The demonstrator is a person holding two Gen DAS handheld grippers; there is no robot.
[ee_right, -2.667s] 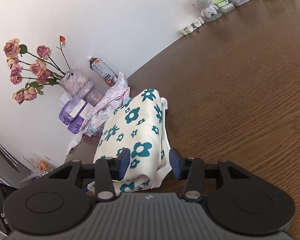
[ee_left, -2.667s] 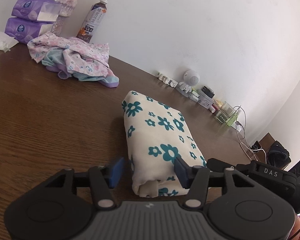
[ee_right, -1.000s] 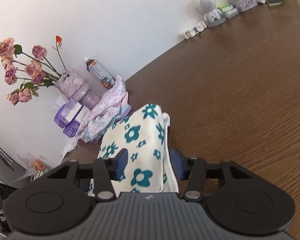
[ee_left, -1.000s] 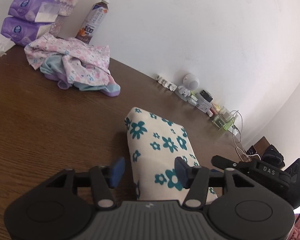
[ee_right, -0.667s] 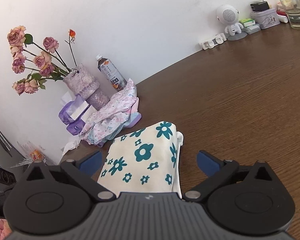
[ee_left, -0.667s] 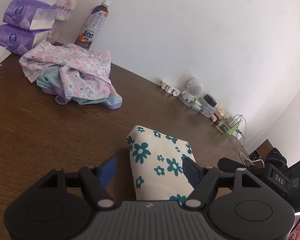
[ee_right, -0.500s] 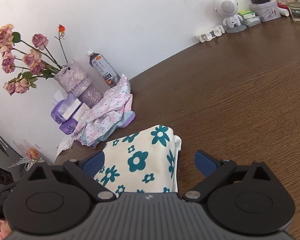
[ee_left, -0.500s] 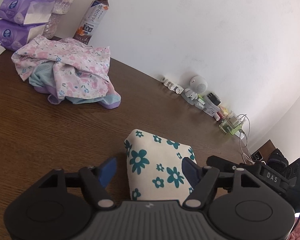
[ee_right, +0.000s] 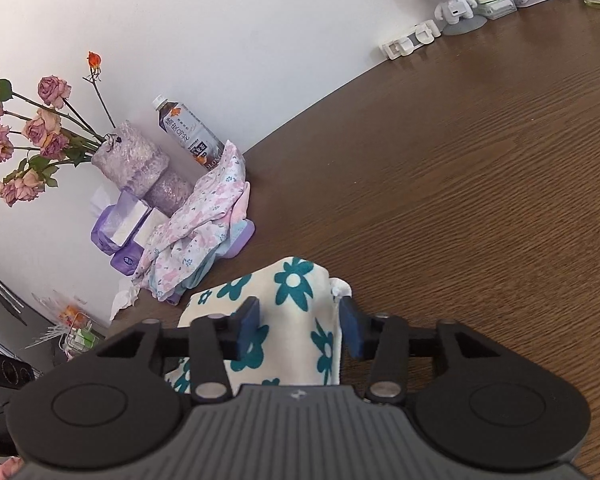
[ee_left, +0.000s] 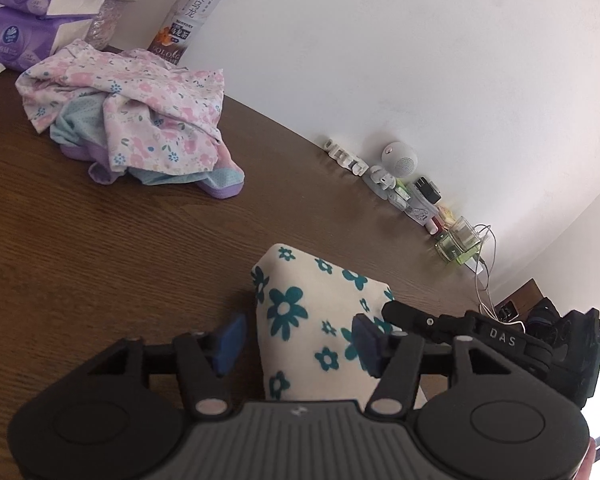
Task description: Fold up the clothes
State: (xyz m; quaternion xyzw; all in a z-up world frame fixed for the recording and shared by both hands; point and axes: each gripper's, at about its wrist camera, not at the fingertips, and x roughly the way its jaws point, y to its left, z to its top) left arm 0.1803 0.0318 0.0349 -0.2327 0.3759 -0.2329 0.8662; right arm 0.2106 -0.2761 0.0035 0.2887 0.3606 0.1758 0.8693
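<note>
left tool [ee_left: 298, 344]: closing around folded cloth [ee_left: 300, 320], grip probably not made
right tool [ee_right: 300, 326]: reopened, closing again; regrasp likely

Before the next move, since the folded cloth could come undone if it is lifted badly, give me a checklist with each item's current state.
1. Cloth folded into a compact bundle: ok.
2. Cloth between the left claw's jaws, which are closing: ok.
3. Cloth between the right claw's jaws, also closing: ok.
4. Both claws gripping firmly: cannot tell; neither clearly presses the fabric yet.
5. Loose edge tucked in: not ok; a white bit sticks out beside the right claw.
6. Unfolded pile lies apart from the cloth: ok.
</note>
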